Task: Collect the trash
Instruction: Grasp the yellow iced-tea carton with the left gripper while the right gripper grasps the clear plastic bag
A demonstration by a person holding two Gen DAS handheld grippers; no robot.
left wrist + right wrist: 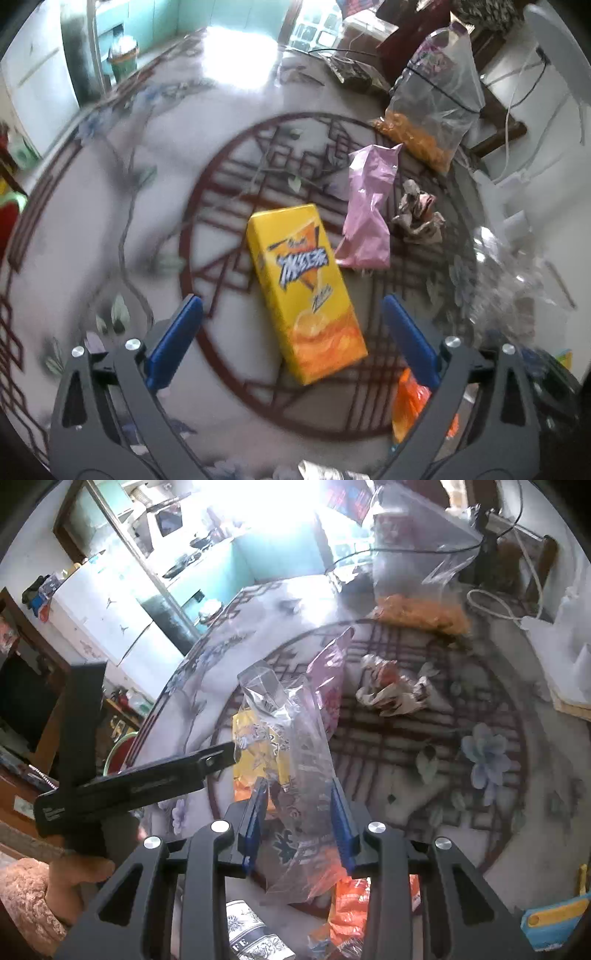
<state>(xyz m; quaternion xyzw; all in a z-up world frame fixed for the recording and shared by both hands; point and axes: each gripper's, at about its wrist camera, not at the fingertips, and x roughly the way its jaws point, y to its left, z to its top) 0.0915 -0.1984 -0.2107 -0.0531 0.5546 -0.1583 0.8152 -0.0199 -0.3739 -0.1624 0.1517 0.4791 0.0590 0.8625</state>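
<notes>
- My left gripper (291,325) stood wide open, its blue fingers (177,332) either side of the yellow snack box (303,291) lying flat on the patterned table (110,221).
- My right gripper (299,812) pinched a clear plastic bag (291,746), held up above the box; I judged it the collection bag, though blur made that unsure.
- Still loose beyond: pink wrapper (367,214), crumpled paper (417,214), orange packet (410,410).
- Nothing looked bagged yet, so most of the collecting remained.
</notes>
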